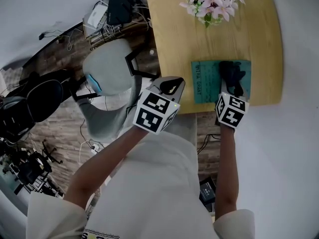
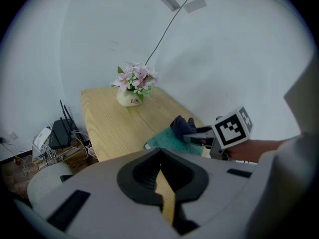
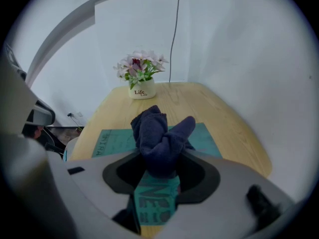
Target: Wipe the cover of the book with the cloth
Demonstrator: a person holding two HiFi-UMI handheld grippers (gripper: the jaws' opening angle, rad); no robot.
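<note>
The dark cloth is clamped in the right gripper and set on the teal book, right of centre, for wiping, while the left gripper, closed and empty, is held clear.

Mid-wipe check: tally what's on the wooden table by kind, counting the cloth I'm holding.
book: 1
cloth: 1
flower pot: 1
Total: 3
</note>
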